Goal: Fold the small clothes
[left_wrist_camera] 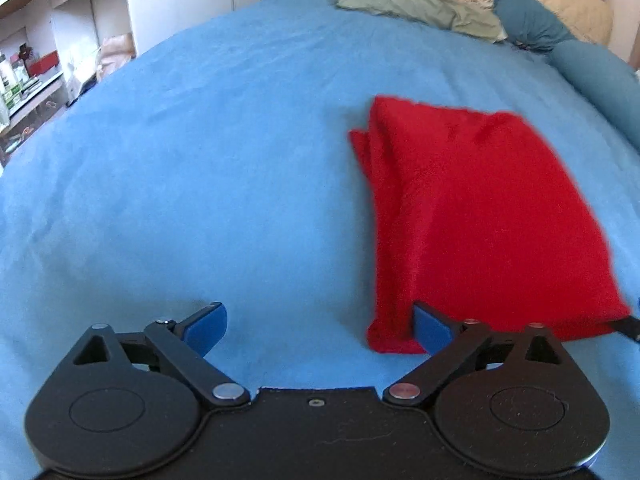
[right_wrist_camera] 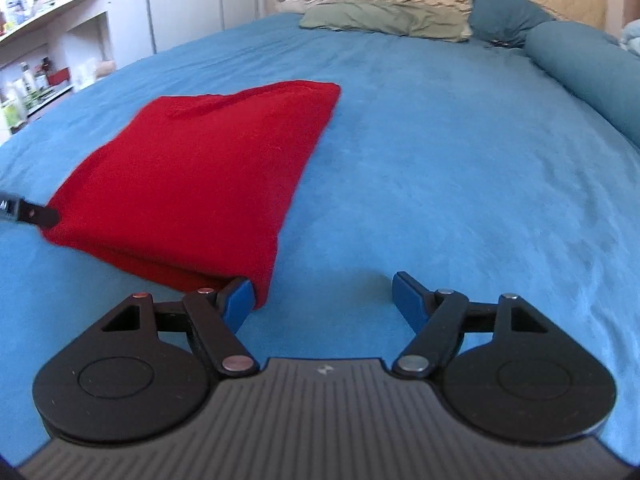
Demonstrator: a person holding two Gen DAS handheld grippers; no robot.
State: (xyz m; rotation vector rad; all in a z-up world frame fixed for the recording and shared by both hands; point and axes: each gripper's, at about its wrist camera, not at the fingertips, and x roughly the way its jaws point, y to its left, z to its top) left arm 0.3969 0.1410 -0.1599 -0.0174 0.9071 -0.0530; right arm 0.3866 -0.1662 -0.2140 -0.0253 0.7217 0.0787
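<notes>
Red, fuzzy cloth lies folded on the blue bed, between both tongs. Left tongs and right tongs gape wide, holding nothing; each inner pad seemingly touches a near corner, its contact hidden.

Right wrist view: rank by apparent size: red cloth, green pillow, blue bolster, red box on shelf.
1. red cloth
2. blue bolster, cut off by the frame edge, so unsure against 3
3. green pillow
4. red box
The cloth lies nearest the camera, which inflates it.
</notes>
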